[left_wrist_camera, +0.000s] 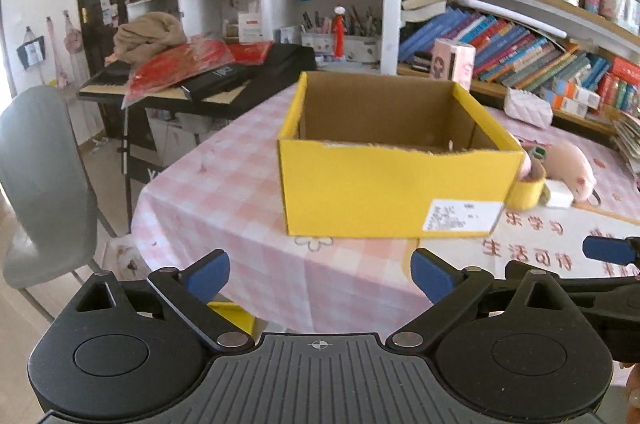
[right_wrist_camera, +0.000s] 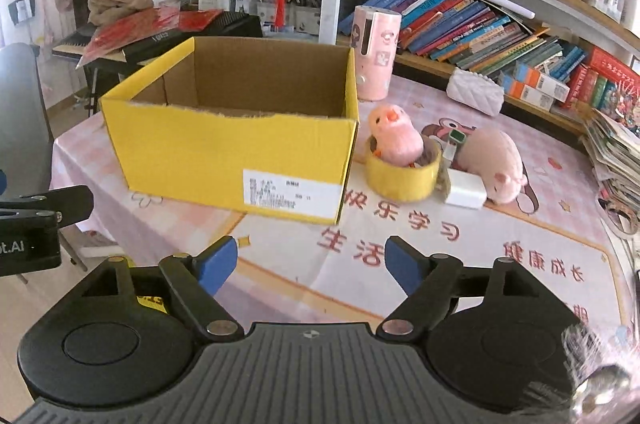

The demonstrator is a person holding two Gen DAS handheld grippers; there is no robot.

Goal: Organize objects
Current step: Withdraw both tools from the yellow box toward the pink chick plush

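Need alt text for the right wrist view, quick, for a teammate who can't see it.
The open right gripper holds nothing and faces an open yellow cardboard box on a pink checked tablecloth. Right of the box, a pink chick plush sits in a yellow tape roll, beside a white charger and a pink pig plush.

In front of me an open yellow cardboard box stands upright on the desk, its brown inside showing and a white label low on its near wall. Just right of it lies a yellow tape roll with a pink plush chick sitting in its hole. Beside the roll lie a white charger block and a pink plush pig, touching.
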